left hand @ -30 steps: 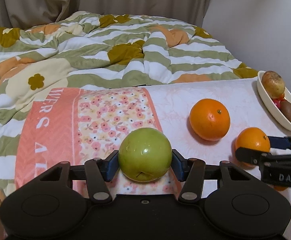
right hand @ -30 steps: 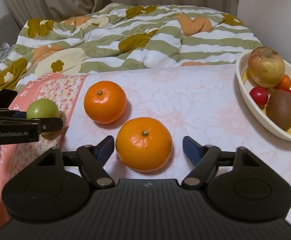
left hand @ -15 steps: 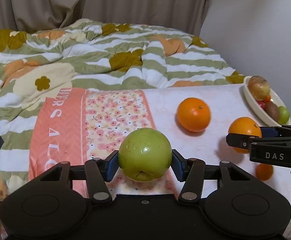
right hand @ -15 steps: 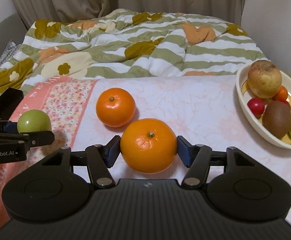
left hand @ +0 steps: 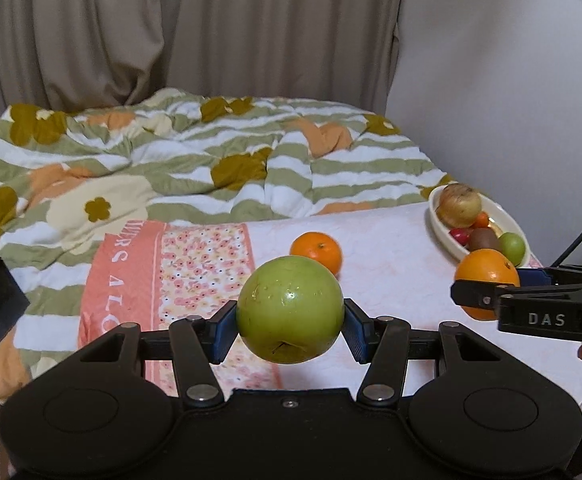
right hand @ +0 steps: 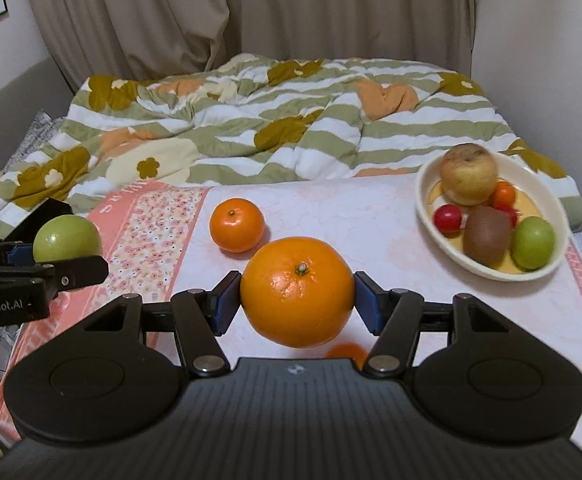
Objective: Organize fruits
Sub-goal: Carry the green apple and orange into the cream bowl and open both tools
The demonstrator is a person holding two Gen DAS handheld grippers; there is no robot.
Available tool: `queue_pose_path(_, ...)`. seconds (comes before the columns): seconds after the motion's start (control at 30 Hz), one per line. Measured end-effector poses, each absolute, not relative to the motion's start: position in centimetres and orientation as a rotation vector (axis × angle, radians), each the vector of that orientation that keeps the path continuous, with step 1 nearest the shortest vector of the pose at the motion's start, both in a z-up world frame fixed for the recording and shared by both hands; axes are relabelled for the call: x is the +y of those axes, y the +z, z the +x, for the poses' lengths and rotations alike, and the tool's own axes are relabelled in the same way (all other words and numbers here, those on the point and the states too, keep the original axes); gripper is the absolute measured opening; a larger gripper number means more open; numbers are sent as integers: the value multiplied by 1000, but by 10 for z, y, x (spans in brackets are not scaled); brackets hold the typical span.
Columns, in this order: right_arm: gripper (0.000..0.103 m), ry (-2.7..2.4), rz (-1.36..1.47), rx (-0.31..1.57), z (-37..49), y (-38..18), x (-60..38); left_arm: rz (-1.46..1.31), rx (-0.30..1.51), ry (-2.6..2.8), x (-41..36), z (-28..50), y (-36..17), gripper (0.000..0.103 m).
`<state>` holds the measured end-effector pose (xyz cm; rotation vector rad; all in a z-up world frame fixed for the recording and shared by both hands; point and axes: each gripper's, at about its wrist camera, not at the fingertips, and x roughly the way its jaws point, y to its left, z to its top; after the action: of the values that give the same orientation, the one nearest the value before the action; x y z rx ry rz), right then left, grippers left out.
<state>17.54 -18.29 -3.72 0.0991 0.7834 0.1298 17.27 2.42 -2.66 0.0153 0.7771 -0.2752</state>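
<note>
Pale pink tabletop [right hand: 371, 216], striped floral quilt [right hand: 291, 120] and beige curtains [right hand: 251, 8] behind. Left gripper [left hand: 290, 330] jaws clamped on green apple [left hand: 290, 309], held above the tabletop. Right gripper [right hand: 297, 306] jaws clamped on large orange [right hand: 297, 291], also aloft. Smaller orange [right hand: 237, 225] sits left of the white bowl [right hand: 425, 208]. Bowl holds yellow apple [right hand: 468, 179], kiwi [right hand: 486, 234], green fruit [right hand: 533, 242], red fruit [right hand: 447, 218].

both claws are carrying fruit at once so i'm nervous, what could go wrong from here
The bowl already holds five or six fruits, so adding the large orange and green apple may crowd it or push one out. Each round fruit is pinched only at its sides and could slip. A small orange fruit lies below the right claw, partly hidden.
</note>
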Motion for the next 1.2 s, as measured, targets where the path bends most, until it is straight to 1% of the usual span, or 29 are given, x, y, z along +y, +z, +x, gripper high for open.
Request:
queue_pose_path(0.33,75,223,59,751,135,-12,-254,-21,724,-185,-41,129,-1,58)
queue_pose_path(0.63,75,236,31,728,124,-6,-332,-65,693,-167,-112,119,5,58)
queue_pose_path(0.9,75,192,18,715,137,-4,-393,-67,697,-192,-160,137,1,58)
queue_pose_path(1.2,75,123,54,730,179,-18,-433,-41,735,-246,-200,193,-17,58)
